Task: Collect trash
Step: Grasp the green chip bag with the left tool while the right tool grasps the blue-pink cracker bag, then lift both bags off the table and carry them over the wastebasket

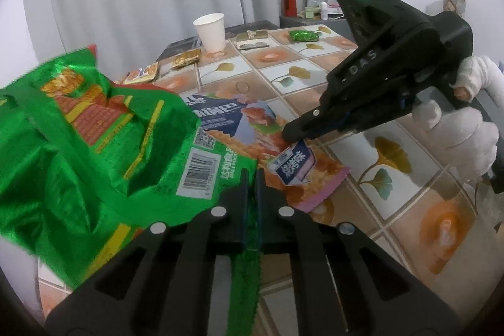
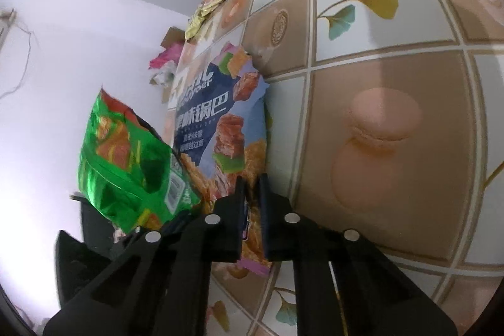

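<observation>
Pinching green wrapper (image 1: 104,128), left claw (image 1: 251,181); right claw (image 2: 252,188) clamps blue snack bag (image 2: 220,122).

Readable print on gripper and wrappers

"DAS" is on the right hand-held gripper (image 1: 294,136); the green bag (image 1: 104,128) carries a barcode and "DALI FOODS"; the blue bag (image 2: 220,128) shows "锅巴".

We see a shiny green snack bag (image 1: 94,128) with red and yellow print, and a dark blue and lilac snack bag (image 2: 217,128) with orange crisps on it. The tablecloth (image 1: 393,225) is checked tan and white with yellow-teal ginkgo leaves. White paper cup (image 1: 210,32), black grippers.
</observation>
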A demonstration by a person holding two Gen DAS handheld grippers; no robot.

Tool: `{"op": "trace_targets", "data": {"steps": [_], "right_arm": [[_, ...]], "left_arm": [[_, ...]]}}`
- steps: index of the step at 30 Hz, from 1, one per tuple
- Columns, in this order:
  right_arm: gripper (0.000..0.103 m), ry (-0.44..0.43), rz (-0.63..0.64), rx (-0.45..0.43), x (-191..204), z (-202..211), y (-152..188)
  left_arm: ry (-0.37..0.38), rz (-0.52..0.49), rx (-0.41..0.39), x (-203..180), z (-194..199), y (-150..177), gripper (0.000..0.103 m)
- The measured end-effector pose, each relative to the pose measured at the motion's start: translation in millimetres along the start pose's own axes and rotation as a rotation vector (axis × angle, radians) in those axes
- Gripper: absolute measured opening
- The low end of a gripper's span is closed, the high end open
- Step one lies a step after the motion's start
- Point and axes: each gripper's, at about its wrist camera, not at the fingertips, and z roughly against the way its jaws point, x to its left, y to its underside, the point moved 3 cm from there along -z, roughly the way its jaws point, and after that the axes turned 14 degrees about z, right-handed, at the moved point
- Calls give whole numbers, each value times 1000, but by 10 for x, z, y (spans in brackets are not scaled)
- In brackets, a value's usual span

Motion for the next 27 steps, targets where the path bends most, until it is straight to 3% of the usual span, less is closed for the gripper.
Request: {"op": "trace_targets", "data": {"steps": [6, 16, 27], "right_arm": [[6, 73, 18, -74, 43, 286, 37], [5, 207, -20, -244, -148, 1180, 333], [5, 231, -120, -402, -310, 1836, 904]], "left_arm": [[-18, -9, -49, -19, 144, -52, 0], [-23, -25, -107, -123, 317, -130, 0], [-20, -78, -162, -392, 475, -206, 0]]}}
